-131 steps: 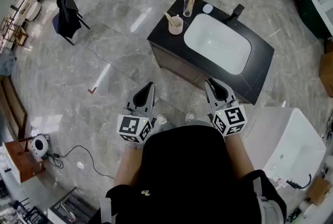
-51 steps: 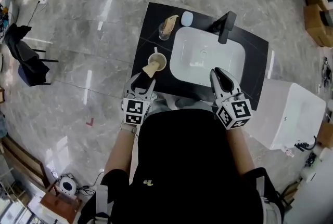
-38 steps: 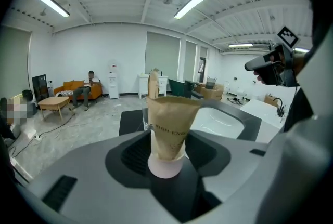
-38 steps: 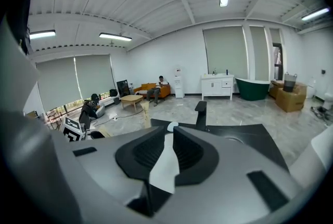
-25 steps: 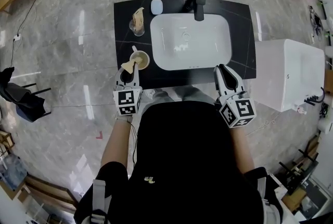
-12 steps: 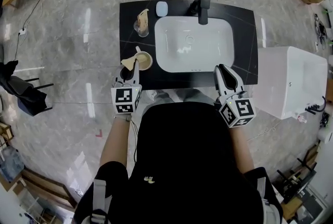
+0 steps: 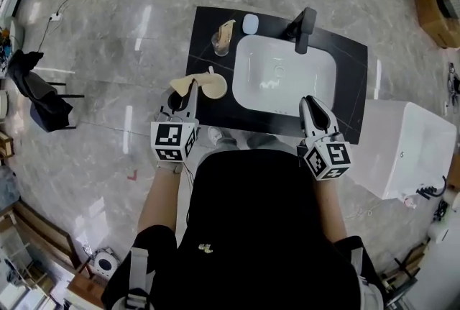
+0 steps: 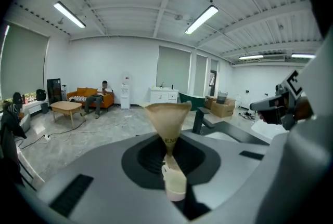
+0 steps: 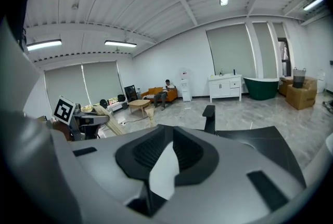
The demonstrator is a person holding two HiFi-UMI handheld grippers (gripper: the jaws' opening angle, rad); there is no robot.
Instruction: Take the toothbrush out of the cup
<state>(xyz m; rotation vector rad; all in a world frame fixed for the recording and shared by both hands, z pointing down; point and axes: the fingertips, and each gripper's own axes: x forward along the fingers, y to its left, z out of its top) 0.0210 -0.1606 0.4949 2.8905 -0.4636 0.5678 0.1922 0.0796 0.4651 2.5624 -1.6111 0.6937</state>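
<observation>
Centrally, a black worktop (image 7: 353, 89) is set on a floor (image 7: 122, 35) of glossy grey marbled tiles, with a white sink (image 7: 248, 75) let into it and a dark faucet (image 7: 305, 28) at its far edge. A glass (image 7: 221, 44) with a tan item in it and a small pale blue object (image 7: 250, 23) are placed at the far left corner. A cream cup (image 7: 216, 88) is stood nearer, just left of the sink.

The toothbrush (image 7: 182, 83), tan with a flared upper end, is gripped by the left tongs (image 7: 188, 95), whose jaws are closed on its narrow lower part. From above it is seen against the cup's left rim, and whether its lower end is clear of the cup cannot be told. The right tongs (image 7: 310, 106) are held over the worktop's near edge by the sink, jaws pressed together with nothing between them.

A white boxlike unit (image 7: 406, 150) is placed right of the worktop, and a chair (image 7: 39, 96) draped with dark cloth is seen well off to the left. In the left gripper view an orange sofa (image 8: 78, 97) with a seated person, a low wooden table (image 8: 66, 107), white cabinets (image 8: 164, 94) and ceiling strip lights (image 8: 200, 16) are shown.
</observation>
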